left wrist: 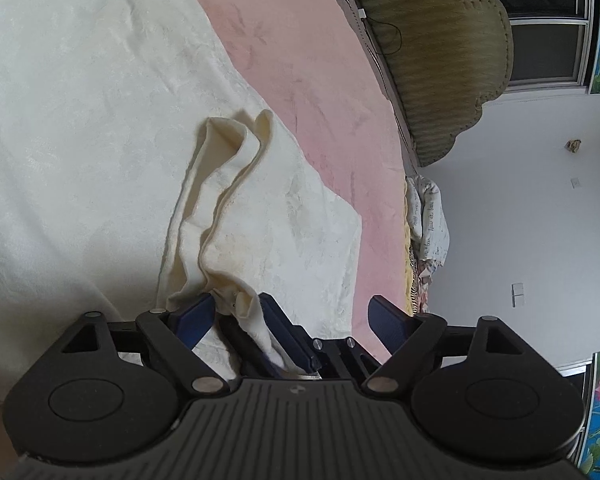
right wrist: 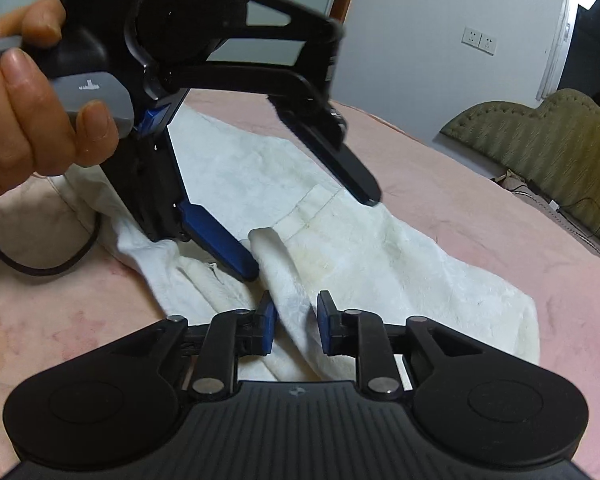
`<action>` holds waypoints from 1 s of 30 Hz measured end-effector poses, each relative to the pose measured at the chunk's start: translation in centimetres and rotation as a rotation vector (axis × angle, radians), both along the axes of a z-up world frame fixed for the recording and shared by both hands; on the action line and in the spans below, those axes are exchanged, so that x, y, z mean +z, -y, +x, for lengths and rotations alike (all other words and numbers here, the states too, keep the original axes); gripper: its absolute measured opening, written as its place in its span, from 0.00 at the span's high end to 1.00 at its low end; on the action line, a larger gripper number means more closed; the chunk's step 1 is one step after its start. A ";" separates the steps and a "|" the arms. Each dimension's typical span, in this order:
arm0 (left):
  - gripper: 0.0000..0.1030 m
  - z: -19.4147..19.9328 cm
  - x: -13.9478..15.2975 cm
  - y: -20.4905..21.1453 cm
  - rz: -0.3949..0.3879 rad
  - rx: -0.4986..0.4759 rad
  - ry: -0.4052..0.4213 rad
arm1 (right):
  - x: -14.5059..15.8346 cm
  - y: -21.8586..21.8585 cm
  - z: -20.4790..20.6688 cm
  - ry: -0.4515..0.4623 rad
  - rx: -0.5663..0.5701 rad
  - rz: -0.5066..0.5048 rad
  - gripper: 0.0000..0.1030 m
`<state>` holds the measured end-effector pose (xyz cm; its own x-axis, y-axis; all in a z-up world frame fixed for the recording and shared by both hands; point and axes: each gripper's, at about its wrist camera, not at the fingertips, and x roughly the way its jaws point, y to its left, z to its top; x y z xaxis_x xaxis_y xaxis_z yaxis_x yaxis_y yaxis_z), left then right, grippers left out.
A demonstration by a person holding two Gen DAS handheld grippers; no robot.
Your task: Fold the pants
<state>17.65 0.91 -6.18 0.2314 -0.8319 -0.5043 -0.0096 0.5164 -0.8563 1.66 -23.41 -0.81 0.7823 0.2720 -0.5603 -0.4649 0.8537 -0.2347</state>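
Note:
Cream-white pants [left wrist: 80, 128] lie spread on a pink bed sheet [left wrist: 300, 60]. In the left wrist view my left gripper [left wrist: 292, 320] is open, with a raised ridge of the pants' cloth [left wrist: 220, 184] running between its blue fingers [left wrist: 194, 318]. In the right wrist view my right gripper [right wrist: 294, 320] stands part open, its blue pads [right wrist: 266, 322] on either side of a raised fold of the pants [right wrist: 284, 264] without pinching it. The left gripper [right wrist: 312, 236] is seen there too, held by a hand [right wrist: 24, 92], its jaws wide apart over the pants' waist area [right wrist: 260, 168].
An olive padded headboard [left wrist: 440, 60] runs along the far edge of the bed; it also shows in the right wrist view [right wrist: 548, 136]. A white wall [left wrist: 520, 220] lies beyond. A black cable [right wrist: 40, 268] hangs from the left gripper over the sheet [right wrist: 460, 200].

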 end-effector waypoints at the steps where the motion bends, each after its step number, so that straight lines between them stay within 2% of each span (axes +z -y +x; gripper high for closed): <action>1: 0.14 0.0 0.0 -0.1 -0.002 0.002 -0.001 | 0.0 0.0 0.1 0.004 0.000 0.008 0.80; 4: 0.10 0.5 -0.5 0.3 -0.021 0.032 -0.031 | 0.6 1.2 -0.2 0.031 -0.018 0.106 0.88; 8: 0.10 1.2 -1.2 0.1 -0.057 0.109 -0.073 | 2.1 3.7 -0.4 0.037 -0.032 0.265 0.89; 10: 0.31 1.4 -0.8 0.5 -0.061 0.096 -0.027 | 2.3 4.0 -0.6 0.039 -0.016 0.270 0.89; 11: 0.58 1.6 -0.9 0.9 -0.060 0.067 -0.018 | 2.3 3.8 -0.7 0.039 -0.008 0.259 0.89; 12: 0.78 1.7 -1.1 1.1 -0.058 0.042 -0.029 | 2.2 3.6 -0.8 0.032 0.001 0.250 0.89; 13: 0.78 1.5 -1.1 1.4 -0.040 0.033 -0.031 | 2.0 3.4 -0.7 0.014 0.015 0.245 0.87; 14: 0.86 1.2 -1.1 1.4 -0.011 0.031 -0.005 | 1.8 3.2 -0.8 -0.002 0.027 0.236 0.86; 15: 0.89 0.8 -0.9 1.4 0.016 0.030 0.031 | 1.6 3.1 -0.9 -0.009 0.034 0.220 0.85; 17: 0.92 -0.1 0.1 1.1 0.065 0.027 0.116 | 1.9 3.4 -1.2 -0.027 0.086 0.234 0.79; 18: 0.93 -0.6 0.8 0.7 0.090 0.027 0.160 | 2.4 4.0 -1.5 -0.035 0.120 0.279 0.72; 19: 0.93 -1.0 1.5 0.3 0.116 0.029 0.203 | 3.0 5.0 -1.7 -0.042 0.158 0.352 0.70; 21: 0.93 -1.6 2.5 -0.3 0.167 0.025 0.268 | 4.2 7.0 -1.9 -0.045 0.203 0.487 0.70; 22: 0.93 -1.7 2.6 -0.5 0.187 0.024 0.277 | 4.6 8.1 -2.0 -0.025 0.189 0.541 0.70; 24: 0.93 -1.8 2.1 -0.5 0.210 0.014 0.257 | 4.6 9.4 -1.2 -0.014 0.099 0.579 0.70; 26: 0.93 -2.0 1.1 0.0 0.230 -0.007 0.231 | 3.7 9.8 0.2 -0.046 -0.058 0.524 0.70; 27: 0.93 -2.2 0.8 0.2 0.244 -0.014 0.229 | 2.9 9.7 1.0 -0.092 -0.137 0.477 0.69; 29: 0.93 -2.8 0.5 0.6 0.272 -0.020 0.250 | 1.0 9.3 2.1 -0.211 -0.175 0.399 0.70; 30: 0.92 -3.0 0.5 0.6 0.279 -0.020 0.263 | 0.5 8.8 1.8 -0.212 -0.150 0.357 0.70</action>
<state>14.69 0.28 -5.65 0.3678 -0.6766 -0.6380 0.2042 0.7281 -0.6544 3.48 -32.17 -0.36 0.7061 0.3693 -0.6042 -0.3354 0.9259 0.1740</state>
